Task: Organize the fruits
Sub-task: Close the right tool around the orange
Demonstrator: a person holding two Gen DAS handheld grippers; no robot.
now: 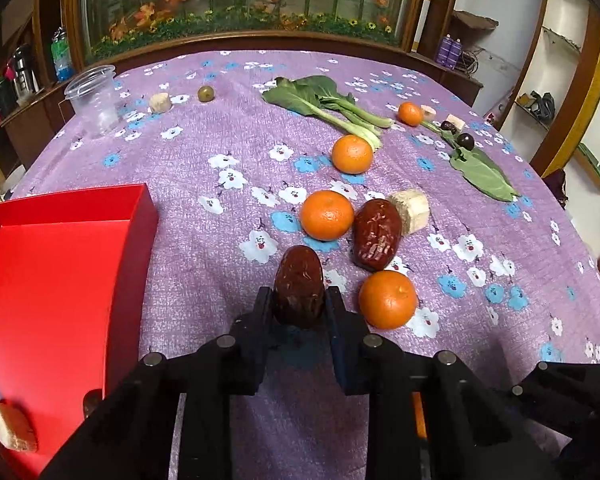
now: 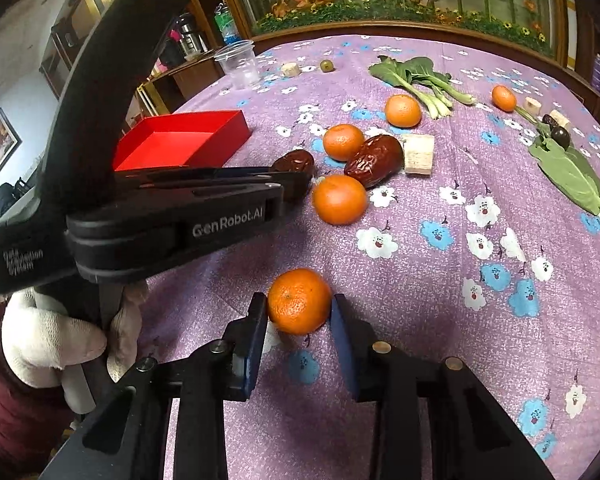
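Left to right in the left wrist view: the red box [image 1: 56, 280] fills the lower left, open-topped, its near wall close beside the left gripper [image 1: 299, 304]. A bread slice [image 1: 10, 426] lies at the bottom left corner, by the box.

The left gripper is pinching a date [image 1: 299, 292] by its lower end; most of the date stands out past the pads. Risk: with so little of it gripped, the wrinkled skin may slip and the date may pivot or drop during a swing toward the box. Further risk: the box wall is upright; a low sweep would strike it and push the light box across the purple cloth [image 1: 204, 152].

To the right, an orange [image 1: 387, 299] lies just beside the gripper's right finger, and a second date [image 1: 376, 236] and another orange [image 1: 326, 215] lie just beyond. A sideways move to the right would knock them rolling.

In the right wrist view, the left gripper's body crosses the left half of the frame, held by a gloved hand [image 2: 52, 336]. The right gripper [image 2: 300, 312] has its pads on both sides of an orange [image 2: 299, 301], holding it at its widest part. Risk: the fruit is round; off-centre pressure could squirt it forward.

Open room: bare cloth lies at the right of that view. The two tools are close together; simultaneous travel toward the box invites a collision. The table edge curves away at far right.
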